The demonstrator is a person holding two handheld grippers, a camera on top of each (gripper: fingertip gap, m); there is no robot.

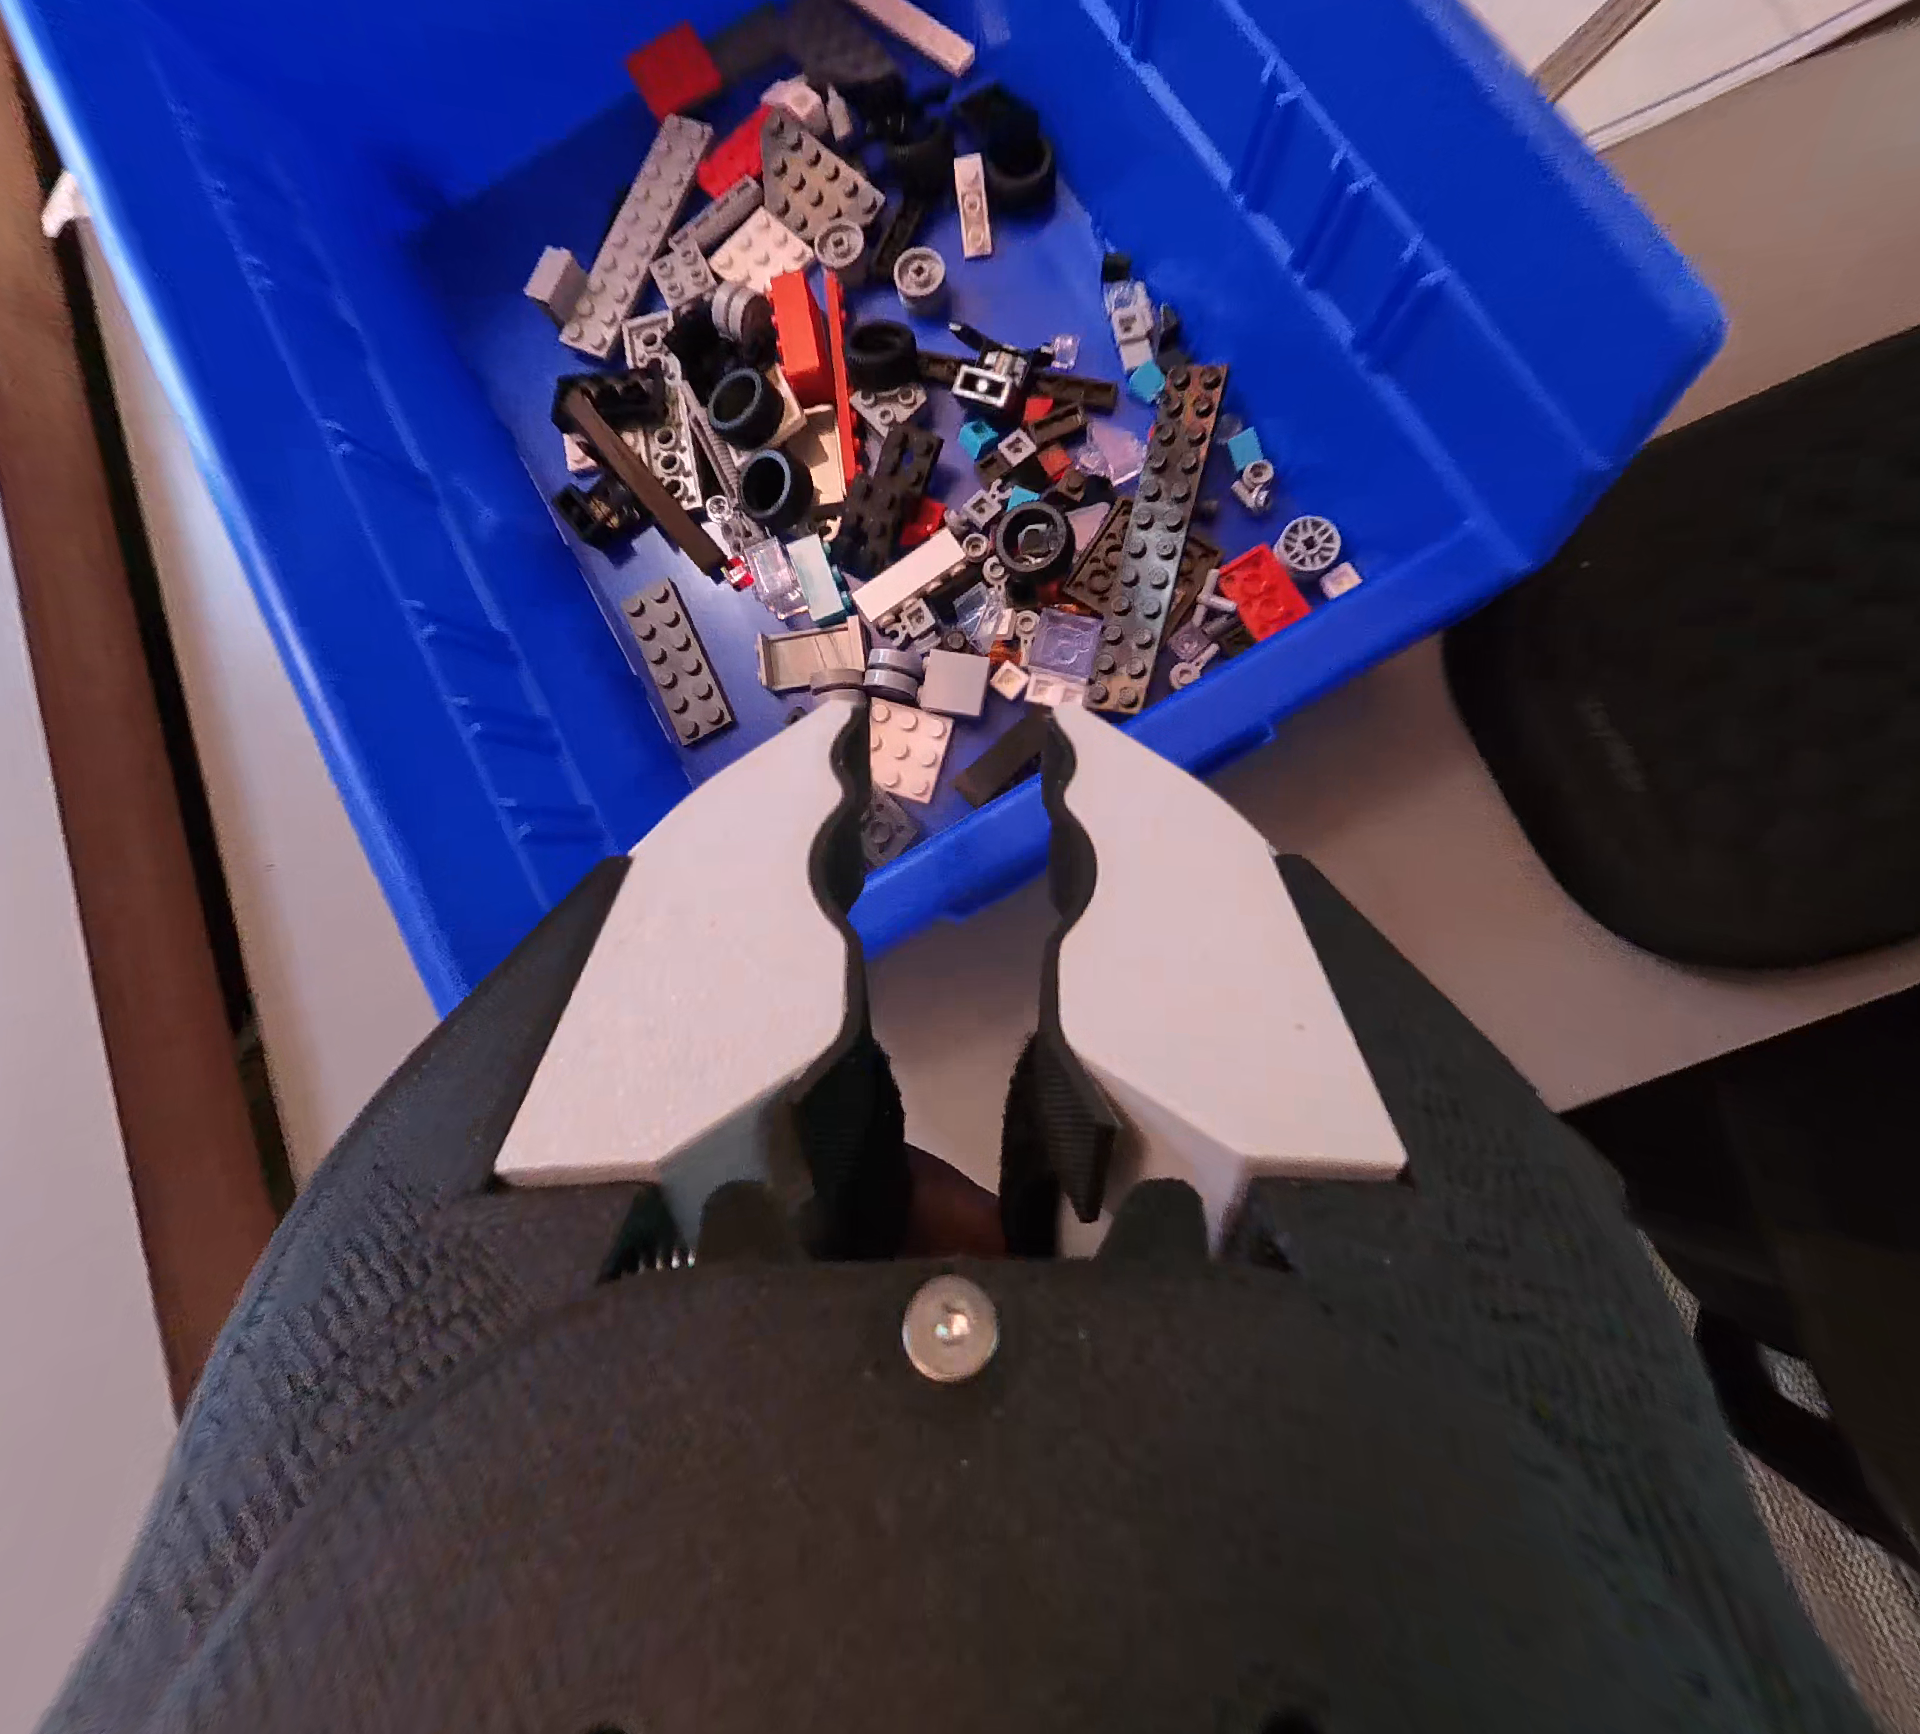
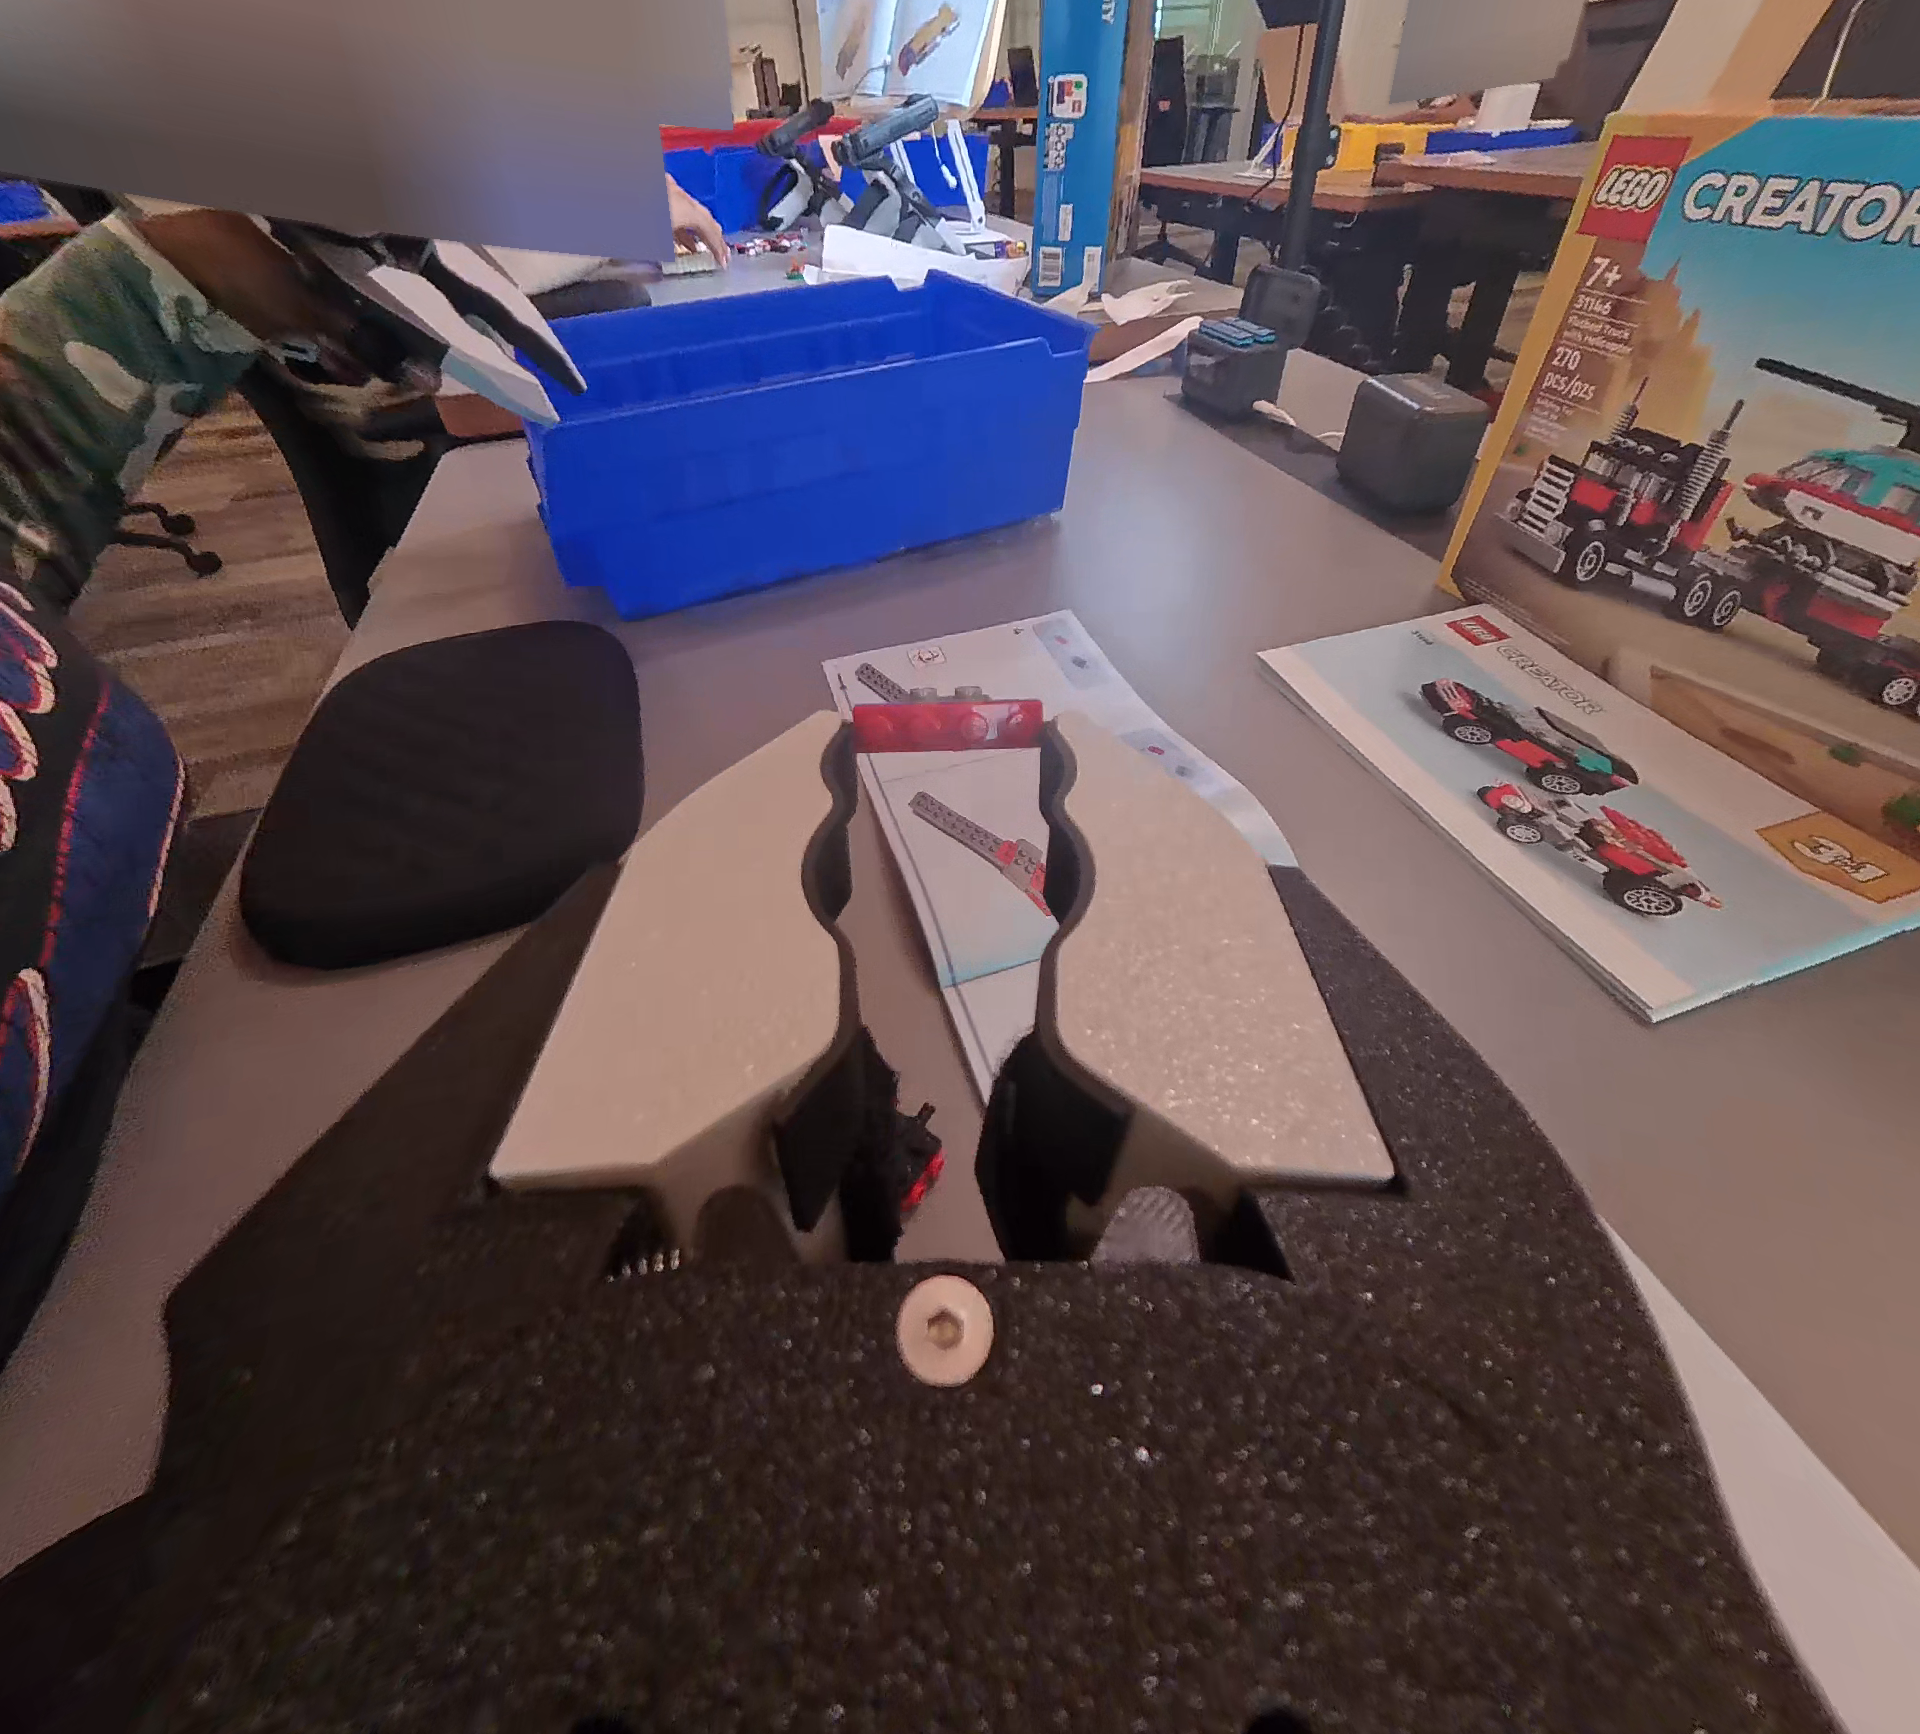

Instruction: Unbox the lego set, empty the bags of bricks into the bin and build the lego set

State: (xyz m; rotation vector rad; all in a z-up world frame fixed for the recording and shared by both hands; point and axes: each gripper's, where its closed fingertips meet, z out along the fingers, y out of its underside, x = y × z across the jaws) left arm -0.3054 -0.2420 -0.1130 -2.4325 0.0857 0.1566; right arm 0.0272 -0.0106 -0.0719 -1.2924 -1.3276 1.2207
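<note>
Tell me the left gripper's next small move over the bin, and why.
Probably lower the left gripper into the bin and close on one loose brick, perhaps the light grey plate between its tips. It is open and empty above the near rim, while the right gripper already pinches a red plate over the instruction sheet.

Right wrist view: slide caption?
Right gripper holding a flat red studded brick above the open instruction sheet on the grey table.

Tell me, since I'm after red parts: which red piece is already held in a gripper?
The long red plate, clamped across the right gripper tips above the instruction sheet; the other red pieces lie loose in the blue bin.
</note>
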